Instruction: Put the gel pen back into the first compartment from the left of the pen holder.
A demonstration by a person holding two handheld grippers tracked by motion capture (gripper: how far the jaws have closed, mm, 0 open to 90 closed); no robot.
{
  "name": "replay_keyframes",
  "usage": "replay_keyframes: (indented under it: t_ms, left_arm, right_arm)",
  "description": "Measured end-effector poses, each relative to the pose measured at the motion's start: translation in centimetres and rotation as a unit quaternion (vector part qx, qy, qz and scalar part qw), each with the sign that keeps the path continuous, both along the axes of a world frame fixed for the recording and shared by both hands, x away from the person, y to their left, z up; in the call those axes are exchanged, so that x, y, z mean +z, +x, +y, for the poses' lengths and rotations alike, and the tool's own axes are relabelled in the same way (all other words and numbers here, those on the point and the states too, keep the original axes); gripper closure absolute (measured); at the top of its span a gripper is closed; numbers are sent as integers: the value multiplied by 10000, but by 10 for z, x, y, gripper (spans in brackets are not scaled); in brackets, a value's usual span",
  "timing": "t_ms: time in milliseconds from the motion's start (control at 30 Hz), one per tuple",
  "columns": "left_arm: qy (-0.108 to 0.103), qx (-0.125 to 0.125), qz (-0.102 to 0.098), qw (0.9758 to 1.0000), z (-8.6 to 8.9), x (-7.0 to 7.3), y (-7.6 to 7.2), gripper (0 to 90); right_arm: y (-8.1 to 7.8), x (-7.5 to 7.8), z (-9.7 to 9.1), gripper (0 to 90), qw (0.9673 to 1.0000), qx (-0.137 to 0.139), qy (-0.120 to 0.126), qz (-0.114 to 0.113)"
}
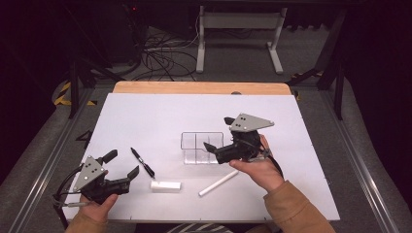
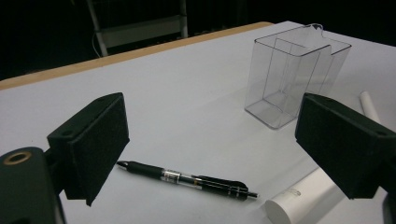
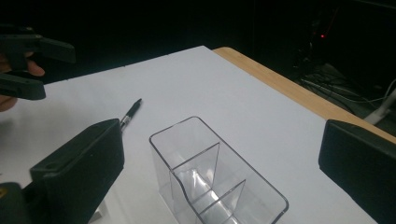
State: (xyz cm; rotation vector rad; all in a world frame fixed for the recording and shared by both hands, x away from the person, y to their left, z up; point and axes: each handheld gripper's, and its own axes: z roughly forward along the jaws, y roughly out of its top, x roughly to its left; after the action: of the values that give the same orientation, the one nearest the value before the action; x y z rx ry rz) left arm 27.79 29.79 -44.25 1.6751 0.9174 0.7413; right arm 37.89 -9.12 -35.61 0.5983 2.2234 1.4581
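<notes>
**A:** Where is the pen, and which way does it lie?

**B:** In the high view, the black pen point(image 1: 142, 163) lies flat on the white table point(image 1: 145, 116), left of centre. Its long axis runs on a diagonal, one end toward the far left and the other toward the near right. In the left gripper view the pen point(image 2: 187, 179) lies crosswise between the jaws, its grip end at the left and its clip and fine tip at the right.

**A:** And the hands?

**B:** The left gripper point(image 1: 120, 165) is at the near left corner, held from below by the left hand point(image 1: 97, 204), aimed to the right at the pen. Its jaws stand wide apart and hold nothing. The right gripper point(image 1: 216, 136) is held by the right hand point(image 1: 257, 170) near the table's centre, pointing left. Its jaws are also spread apart, on either side of a clear plastic organizer point(image 1: 201, 147) without visibly touching it.

**A:** What is the organizer like?

**B:** It stands upright, open at the top, divided into compartments. In the right gripper view the organizer point(image 3: 215, 186) sits just ahead, between the jaws.

**A:** Anything else nearby?

**B:** A white block point(image 1: 165, 186) lies just near the pen's near end, and a white tube point(image 1: 218, 183) lies diagonally beside the right hand.
</notes>
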Motion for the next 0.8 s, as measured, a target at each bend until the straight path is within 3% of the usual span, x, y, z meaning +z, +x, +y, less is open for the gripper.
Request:
replay_keyframes:
  t_ms: [133,233,333,567,800]
  left_arm:
    - [4,-2,-1,10000,0,0,0,105]
    - [10,-4,-1,10000,0,0,0,105]
    - [9,-9,-7,10000,0,0,0,105]
    - [14,-1,-12,10000,0,0,0,105]
    - [40,14,-22,10000,0,1,-1,105]
  right_arm:
    - [-4,0,2,93,9998,-71,-114,-118]
    - [-4,0,3,123,9998,-75,-164,71]
    - [-6,1,5,133,9996,-153,-224,-23]
    - [-6,2,6,143,9996,-160,-228,15]
    - [-7,4,12,227,9995,-78,-251,164]
